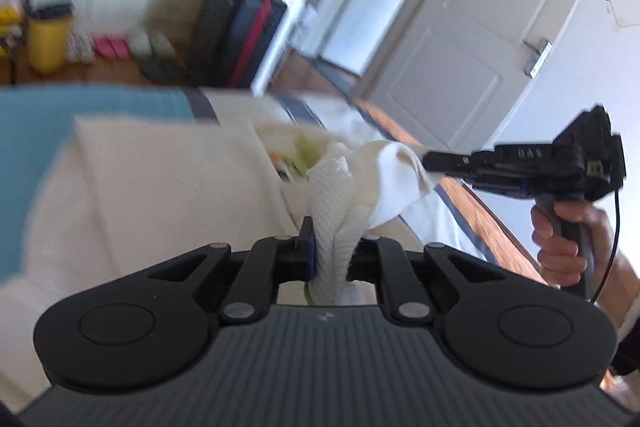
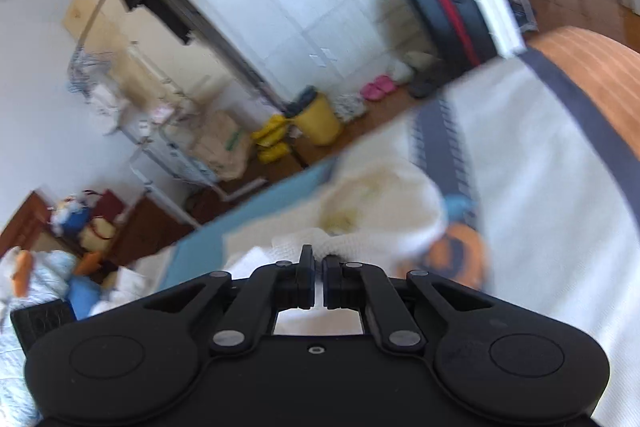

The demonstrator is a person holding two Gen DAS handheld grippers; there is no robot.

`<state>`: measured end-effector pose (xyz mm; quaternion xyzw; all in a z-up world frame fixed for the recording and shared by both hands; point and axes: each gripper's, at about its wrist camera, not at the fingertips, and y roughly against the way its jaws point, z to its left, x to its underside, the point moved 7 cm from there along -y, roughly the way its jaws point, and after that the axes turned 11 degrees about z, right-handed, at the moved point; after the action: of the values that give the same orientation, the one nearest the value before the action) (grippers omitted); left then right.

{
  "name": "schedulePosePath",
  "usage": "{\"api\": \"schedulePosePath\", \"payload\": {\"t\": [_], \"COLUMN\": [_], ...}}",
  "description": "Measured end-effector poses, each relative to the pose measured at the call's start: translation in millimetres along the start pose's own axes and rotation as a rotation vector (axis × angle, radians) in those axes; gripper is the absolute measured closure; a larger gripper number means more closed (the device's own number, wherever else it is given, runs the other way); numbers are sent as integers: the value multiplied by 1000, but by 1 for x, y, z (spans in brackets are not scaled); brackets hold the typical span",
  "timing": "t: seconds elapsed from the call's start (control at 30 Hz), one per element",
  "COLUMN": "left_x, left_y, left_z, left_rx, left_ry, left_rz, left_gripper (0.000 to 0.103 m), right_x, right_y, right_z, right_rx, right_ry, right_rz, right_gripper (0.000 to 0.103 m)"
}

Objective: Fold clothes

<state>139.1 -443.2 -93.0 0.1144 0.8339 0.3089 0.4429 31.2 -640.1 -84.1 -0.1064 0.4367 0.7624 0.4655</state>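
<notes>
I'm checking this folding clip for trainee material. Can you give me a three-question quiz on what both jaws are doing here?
1. True or false: the left gripper is shut on the white waffle-knit garment.
2. What does the right gripper pinch? A) the yellow bin B) another part of the same garment C) nothing
3. Fill in: the garment is held up above the ____.

Key
1. True: the fabric is bunched between its jaws.
2. B: the left wrist view shows its jaws closed on a white fold, and the right wrist view shows cloth at the tips.
3. Bed, with its cream cover.
</notes>
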Motion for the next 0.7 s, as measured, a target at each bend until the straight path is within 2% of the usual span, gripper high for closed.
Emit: {"api": "schedulePosePath", "payload": {"t": [0.07,0.17,0.23,0.33,0.4,0.53,0.63,0.7], "left_x": [1,9,19,25,29,38,48,56], "left_y": [16,32,37,41,40,40,35,30], "left_z": [6,21,36,62,78,107,124,130], "left_rx": [-78,-176,-161,-106,-97,-145,-101,-116], "left_ry": [-5,5,84,236,306,409,506,532], "left_rz": [-19,-17,2,25,40,47,89,129], "left_gripper": [93,93,93,93,93,93,91,91], "right_x": [-17,-52,-66,-71,-71,-70,-63,-57], "right_y": [-7,-30,-53,-96,-120,-162,-187,-203], "right_z": [17,62,89,122,129,139,138,139], "right_rx": [-4,-68,-73,-19,-4,20,46,54], "right_ry": [47,124,171,280,290,307,311,322], "right_rz": [-10,-12,22,80,105,147,172,211], "right_gripper": [97,98,98,98,98,98,98,98]}}
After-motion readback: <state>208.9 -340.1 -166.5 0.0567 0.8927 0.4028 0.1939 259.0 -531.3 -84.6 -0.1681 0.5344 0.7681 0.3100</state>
